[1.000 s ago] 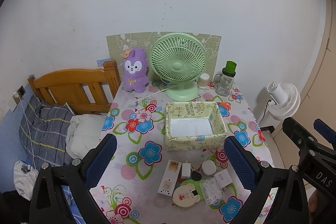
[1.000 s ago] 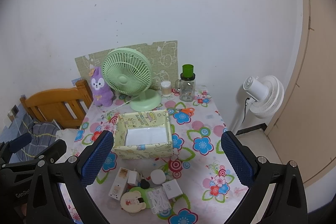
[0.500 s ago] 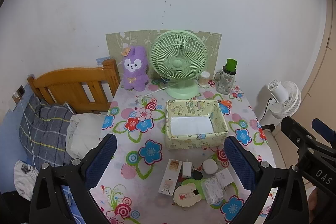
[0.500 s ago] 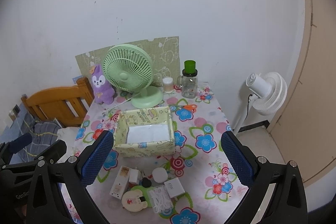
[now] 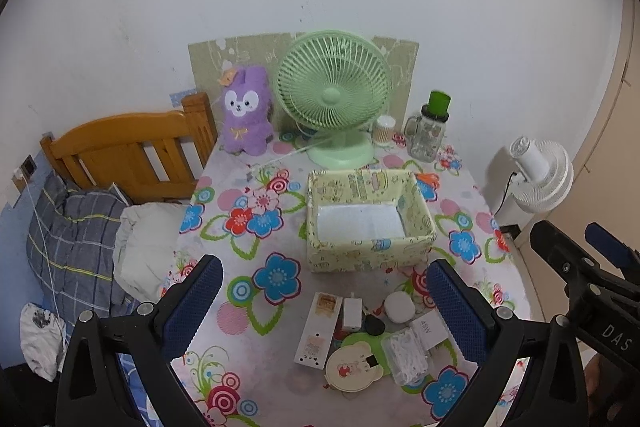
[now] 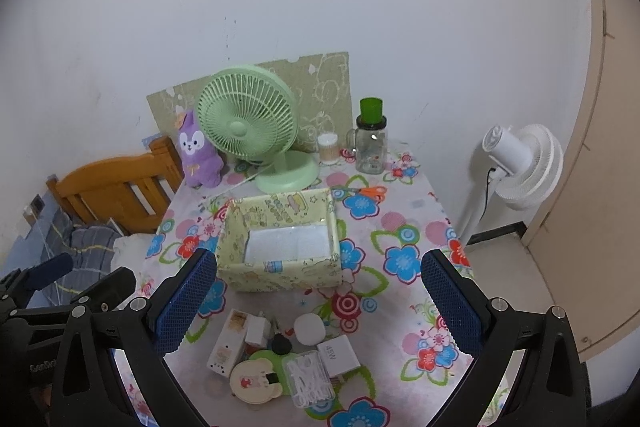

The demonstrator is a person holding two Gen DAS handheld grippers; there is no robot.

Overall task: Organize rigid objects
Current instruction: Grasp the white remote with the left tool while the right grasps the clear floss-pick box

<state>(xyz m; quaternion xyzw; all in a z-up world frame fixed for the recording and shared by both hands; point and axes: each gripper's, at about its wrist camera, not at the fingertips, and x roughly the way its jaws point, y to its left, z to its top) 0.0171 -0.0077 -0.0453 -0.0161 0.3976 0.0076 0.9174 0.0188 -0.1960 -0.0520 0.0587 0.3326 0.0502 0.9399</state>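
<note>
On table [image 5: 248, 331], near edge: your clutter pile [image 5: 368, 335] sits untouched, just in front of box [image 5: 370, 255]. Box holds nothing yet, so all sorting remains. Your left gripper [image 5: 326, 311] and right gripper [image 6: 320, 301] hover above, jaws wide, nothing held.

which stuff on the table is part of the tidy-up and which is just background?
Job items:
- yellow storage box
- long white box
- white charger plug
- round white puck
- 45W adapter
- clear case of cotton swabs
- bear-shaped mirror

Likely just lying about:
- green desk fan
- purple plush
- glass jar with green lid
- orange scissors
</note>
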